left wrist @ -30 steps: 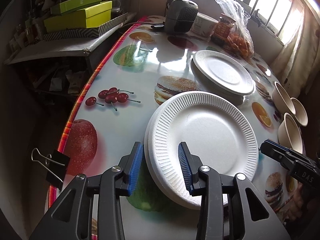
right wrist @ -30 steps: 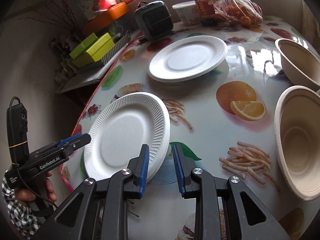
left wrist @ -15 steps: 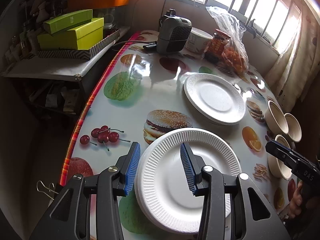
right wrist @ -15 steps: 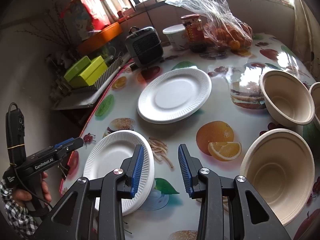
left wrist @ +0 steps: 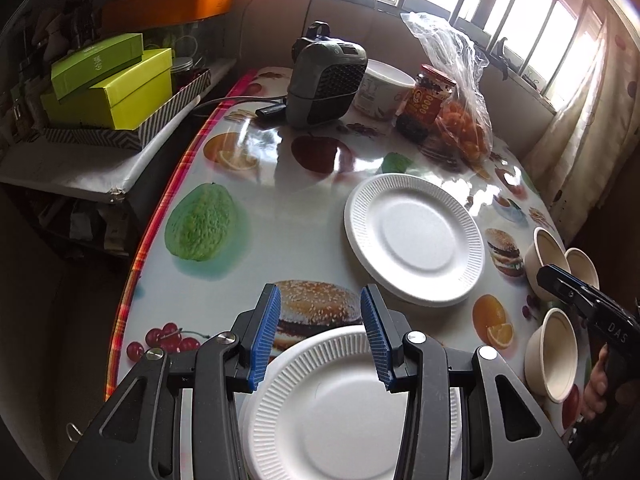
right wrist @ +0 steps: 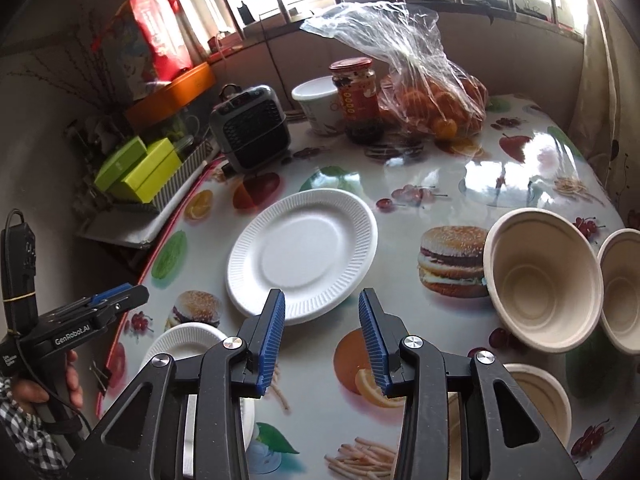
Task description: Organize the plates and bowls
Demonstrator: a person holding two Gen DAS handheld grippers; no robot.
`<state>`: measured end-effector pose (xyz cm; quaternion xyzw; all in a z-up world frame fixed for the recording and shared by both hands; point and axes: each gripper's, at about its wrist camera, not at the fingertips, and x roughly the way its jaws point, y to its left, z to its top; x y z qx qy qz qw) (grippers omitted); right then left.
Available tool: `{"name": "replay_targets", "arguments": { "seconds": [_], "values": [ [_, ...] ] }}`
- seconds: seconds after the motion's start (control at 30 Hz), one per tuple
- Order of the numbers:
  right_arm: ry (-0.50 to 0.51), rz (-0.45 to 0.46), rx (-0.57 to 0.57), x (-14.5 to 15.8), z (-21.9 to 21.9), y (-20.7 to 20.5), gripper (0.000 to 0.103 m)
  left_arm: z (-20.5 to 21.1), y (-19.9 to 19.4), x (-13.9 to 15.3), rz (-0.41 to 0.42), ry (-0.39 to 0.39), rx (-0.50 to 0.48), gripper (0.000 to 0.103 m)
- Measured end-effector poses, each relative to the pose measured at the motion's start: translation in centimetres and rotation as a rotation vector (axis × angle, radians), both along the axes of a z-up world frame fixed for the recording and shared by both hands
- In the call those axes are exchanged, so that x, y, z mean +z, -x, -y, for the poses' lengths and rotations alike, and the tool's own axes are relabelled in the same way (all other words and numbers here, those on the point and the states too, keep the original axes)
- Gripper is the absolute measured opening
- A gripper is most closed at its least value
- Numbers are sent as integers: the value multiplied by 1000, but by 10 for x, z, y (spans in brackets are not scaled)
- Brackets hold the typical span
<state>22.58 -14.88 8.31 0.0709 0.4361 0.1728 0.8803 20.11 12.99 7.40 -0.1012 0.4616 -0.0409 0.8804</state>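
Observation:
A stack of white paper plates [left wrist: 340, 412] lies at the near table edge, under my open, empty left gripper [left wrist: 320, 336]; it also shows in the right wrist view [right wrist: 188, 344]. A second white plate [left wrist: 414, 238] [right wrist: 302, 254] lies further in, at mid-table. Three beige bowls [left wrist: 554, 354] stand at the right; in the right wrist view two of them stand upright side by side [right wrist: 544, 278] and one [right wrist: 536, 396] is partly hidden behind my fingers. My right gripper [right wrist: 322, 338] is open and empty, raised above the table between the mid-table plate and the bowls.
A grey fan heater [left wrist: 326, 80], a white tub [left wrist: 382, 90], a red-lidded jar [left wrist: 426, 100] and a plastic bag of oranges [left wrist: 460, 120] stand at the table's far end. Green boxes [left wrist: 108, 88] sit on a side shelf left of the table edge [left wrist: 136, 264].
Both grippers have lifted and pulled back from the near plate stack. Their jaws have opened wider. The stack stays on the table.

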Motion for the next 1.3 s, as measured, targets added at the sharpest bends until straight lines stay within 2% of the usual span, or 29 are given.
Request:
{"name": "replay_targets", "arguments": {
  "seconds": [0.2,0.47,0.67,1.1,1.2,1.3],
  "values": [
    [22,-36,-4,-9,3,-30,38,9,-33,-4,-24,6,-26,43],
    [-1,-122,-36,-29,10,-71,38,17,-72,-22,-88,40,-35,43],
    [18,-172,-25,-48,7,-92,38,21,-93,-37,-136,52,-43,43],
    [5,-227,-1,-71,3,-110,38,18,-115,-61,-198,92,-16,43],
    [4,-234,2,-73,2,-111,36,20,-117,-63,-208,109,-15,43],
    [4,-238,7,-75,1,-112,29,22,-118,-63,-208,107,-22,42]
  ]
}}
